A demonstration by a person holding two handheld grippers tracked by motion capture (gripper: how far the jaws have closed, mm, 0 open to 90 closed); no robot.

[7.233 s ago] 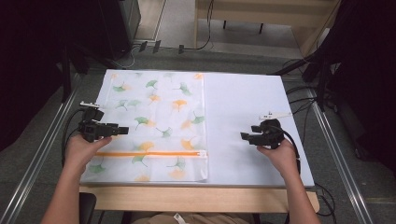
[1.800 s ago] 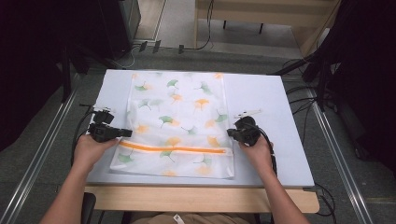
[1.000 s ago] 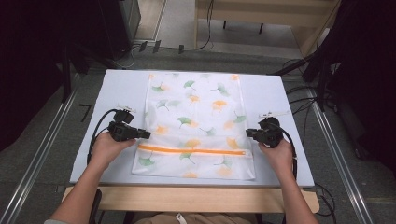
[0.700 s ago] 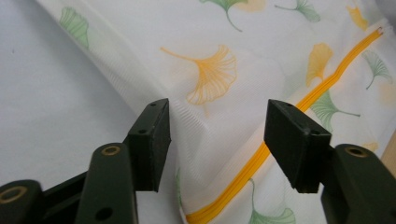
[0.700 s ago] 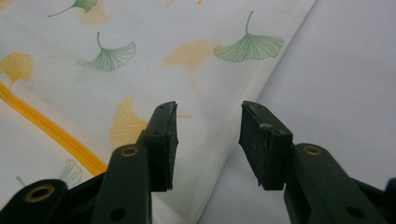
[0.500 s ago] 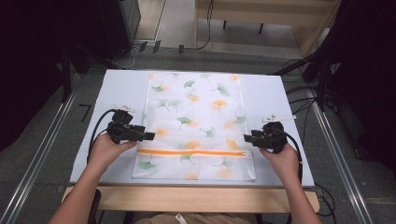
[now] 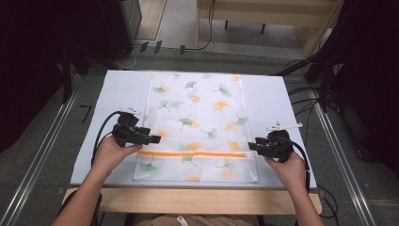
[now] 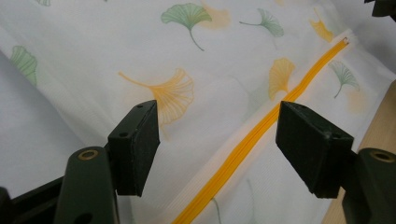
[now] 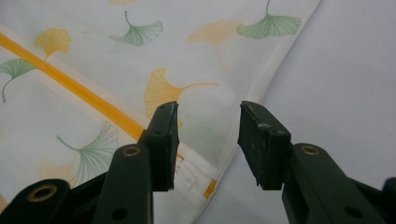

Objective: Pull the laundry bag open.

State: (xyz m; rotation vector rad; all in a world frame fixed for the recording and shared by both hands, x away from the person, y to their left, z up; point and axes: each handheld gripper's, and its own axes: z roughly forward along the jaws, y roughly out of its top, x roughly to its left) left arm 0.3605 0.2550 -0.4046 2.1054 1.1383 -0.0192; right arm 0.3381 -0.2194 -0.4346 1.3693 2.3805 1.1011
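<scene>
Left gripper (image 7: 153, 139) and right gripper (image 7: 254, 146), each hand-held, point inward with jaws just parted

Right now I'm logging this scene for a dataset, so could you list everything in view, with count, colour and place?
Mesh bag: one, white with green and orange ginkgo leaves, flat along the table's middle.
Zipper: one, orange, across the bag near the person's edge.
Table: one, pale top with a wooden front edge.
Rails: two, metal, on the floor either side of the table.
Cables: several, black, on the floor to the right and behind.
Left gripper: one, black, at the bag's left edge, jaws just opened, nothing held.
Right gripper: one, black, at the zipper's right end, jaws apart, nothing held.
Hands: two, one holding each gripper.
</scene>
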